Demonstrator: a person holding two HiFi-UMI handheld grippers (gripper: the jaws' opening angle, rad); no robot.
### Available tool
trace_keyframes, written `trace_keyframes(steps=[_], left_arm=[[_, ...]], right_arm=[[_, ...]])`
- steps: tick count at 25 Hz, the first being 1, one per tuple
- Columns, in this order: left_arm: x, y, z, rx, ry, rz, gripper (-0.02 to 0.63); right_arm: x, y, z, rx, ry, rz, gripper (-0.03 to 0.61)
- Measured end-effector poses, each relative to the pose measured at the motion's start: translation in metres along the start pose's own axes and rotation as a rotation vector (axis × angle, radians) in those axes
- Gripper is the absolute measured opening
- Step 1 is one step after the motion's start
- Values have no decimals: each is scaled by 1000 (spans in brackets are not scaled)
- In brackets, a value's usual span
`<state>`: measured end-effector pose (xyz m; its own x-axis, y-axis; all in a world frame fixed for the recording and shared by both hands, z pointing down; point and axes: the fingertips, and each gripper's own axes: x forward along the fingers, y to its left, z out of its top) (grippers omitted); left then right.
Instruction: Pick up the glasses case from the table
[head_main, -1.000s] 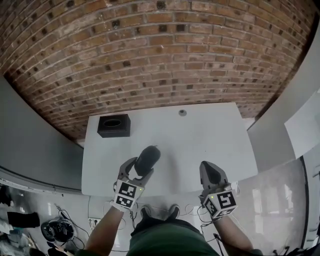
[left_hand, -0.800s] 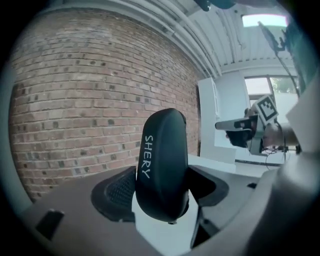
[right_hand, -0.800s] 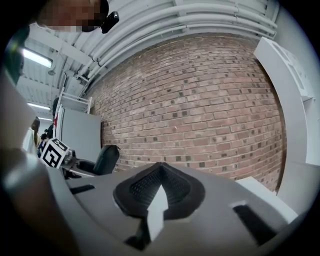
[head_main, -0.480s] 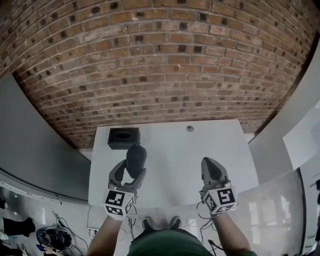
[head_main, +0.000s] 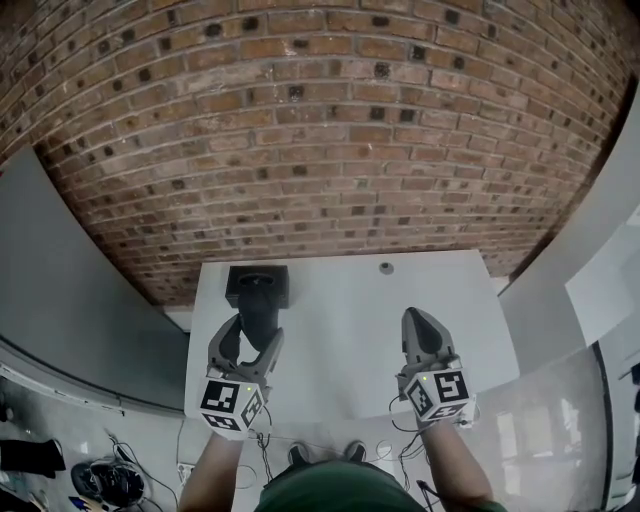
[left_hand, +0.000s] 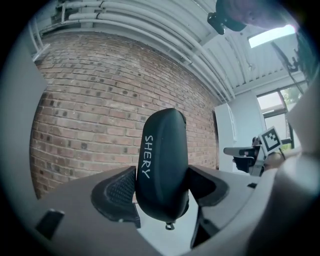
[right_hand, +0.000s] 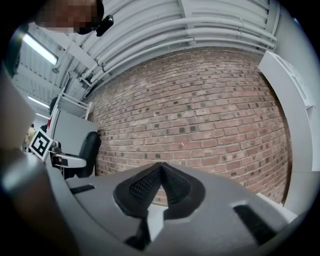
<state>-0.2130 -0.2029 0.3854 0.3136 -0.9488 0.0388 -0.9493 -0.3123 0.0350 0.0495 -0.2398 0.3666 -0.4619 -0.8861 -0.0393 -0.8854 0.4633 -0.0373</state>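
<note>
A black oval glasses case (head_main: 258, 310) with white lettering is clamped between the jaws of my left gripper (head_main: 252, 332) and held upright in the air above the left side of the white table (head_main: 350, 330). In the left gripper view the glasses case (left_hand: 162, 165) fills the gap between both pads, with the brick wall behind it. My right gripper (head_main: 420, 328) hovers over the table's right front part, its jaws pressed together with nothing between them; the right gripper (right_hand: 160, 172) shows pads meeting at a point.
A black open-topped box (head_main: 258, 285) stands at the table's far left corner, partly hidden behind the case. A small round grey fitting (head_main: 386, 268) sits at the far edge. A brick wall (head_main: 320, 130) rises behind the table; grey panels flank it.
My left gripper has lifted the case and carried it left and away from me, so it now overlaps the black box. The right gripper has barely moved.
</note>
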Motion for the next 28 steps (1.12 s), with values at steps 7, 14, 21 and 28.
trace_keyframes(steps=[7, 14, 21, 28], left_arm=[[-1, 9, -2, -21, -5, 19, 314], [-3, 2, 1, -20, -14, 8, 314], [-2, -10, -14, -28, 17, -12, 314], [-5, -25, -32, -32, 60, -41, 314]], right_arm=[[5, -8, 5, -8, 7, -23, 0], [1, 4, 3, -15, 19, 9, 0], [-8, 11, -11, 6, 44, 34, 0], [-16, 19, -28, 15, 77, 55, 0]])
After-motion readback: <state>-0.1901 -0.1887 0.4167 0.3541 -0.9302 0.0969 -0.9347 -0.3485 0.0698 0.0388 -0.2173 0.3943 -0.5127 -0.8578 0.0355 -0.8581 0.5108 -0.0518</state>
